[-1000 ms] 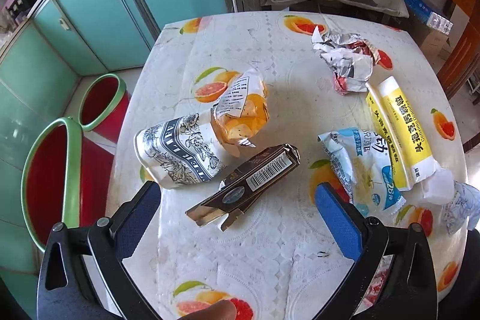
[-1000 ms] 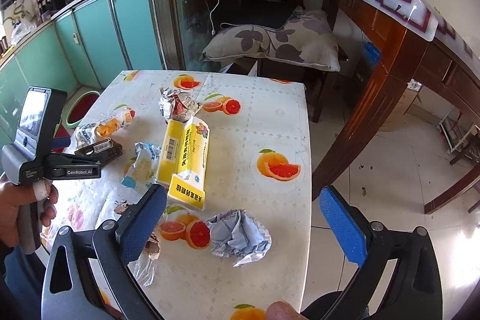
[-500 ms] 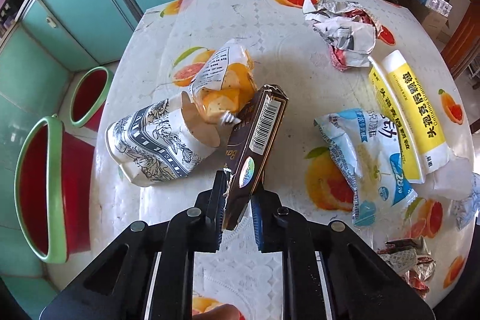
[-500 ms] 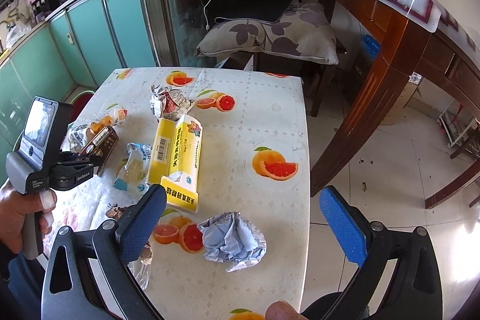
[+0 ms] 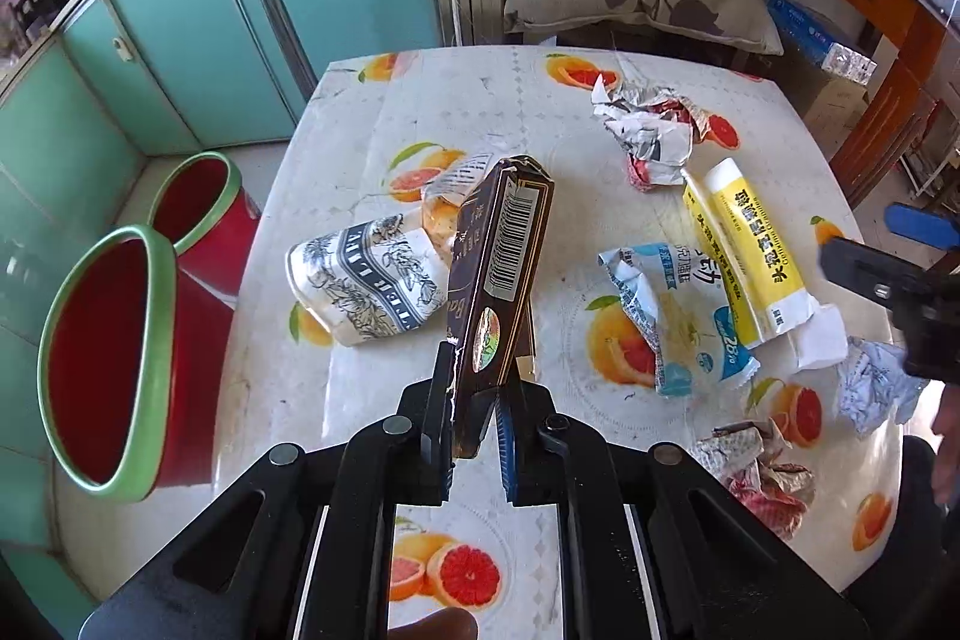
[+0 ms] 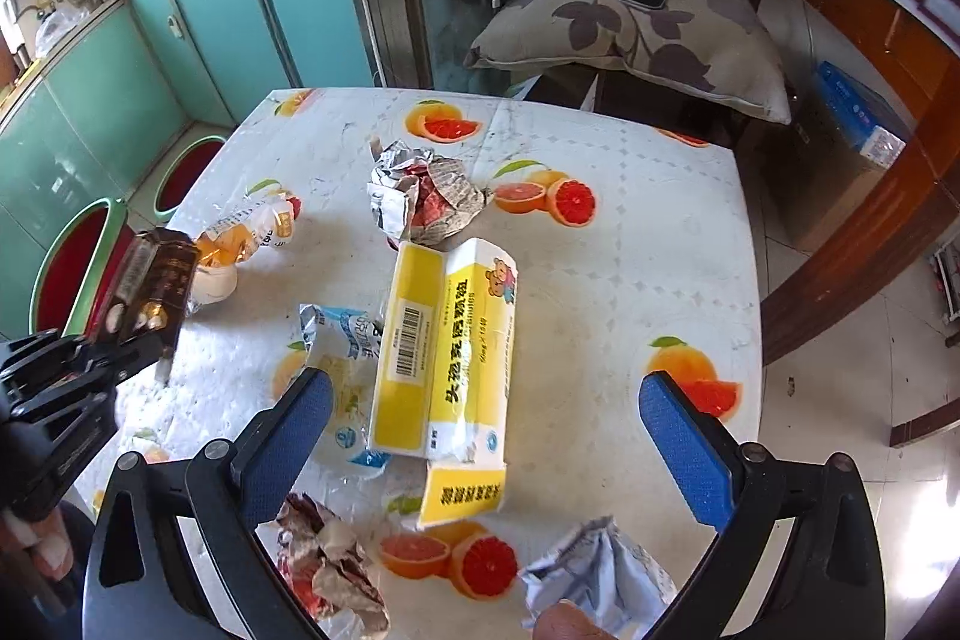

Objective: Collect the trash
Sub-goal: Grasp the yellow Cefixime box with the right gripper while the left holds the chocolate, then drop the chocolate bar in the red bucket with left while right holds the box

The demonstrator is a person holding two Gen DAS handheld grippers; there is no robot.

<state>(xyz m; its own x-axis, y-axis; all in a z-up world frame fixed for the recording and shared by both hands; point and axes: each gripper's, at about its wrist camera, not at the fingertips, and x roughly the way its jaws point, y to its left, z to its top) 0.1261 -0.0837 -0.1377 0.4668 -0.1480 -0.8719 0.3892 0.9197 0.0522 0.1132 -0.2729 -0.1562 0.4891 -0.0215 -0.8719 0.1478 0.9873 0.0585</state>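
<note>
Flattened dark-brown carton (image 5: 501, 274), barcode sticker uppermost, clamped upright in the left hand-held gripper (image 5: 477, 436).

Both tools are glossy black plastic linkages with round silver rivets at the pivots. The right gripper (image 6: 486, 436) carries textured blue pads; the left gripper (image 5: 474, 400) has blue-edged black fingers.

Bright daylight floods the table (image 5: 600, 112), coming from beyond its far right side; the glossy cloth glares near the yellow box (image 6: 444, 352). Trash throws short, soft shadows toward the table's near left. Both fisheye views bend strongly with black corners; focus is sharp, without motion blur.
</note>
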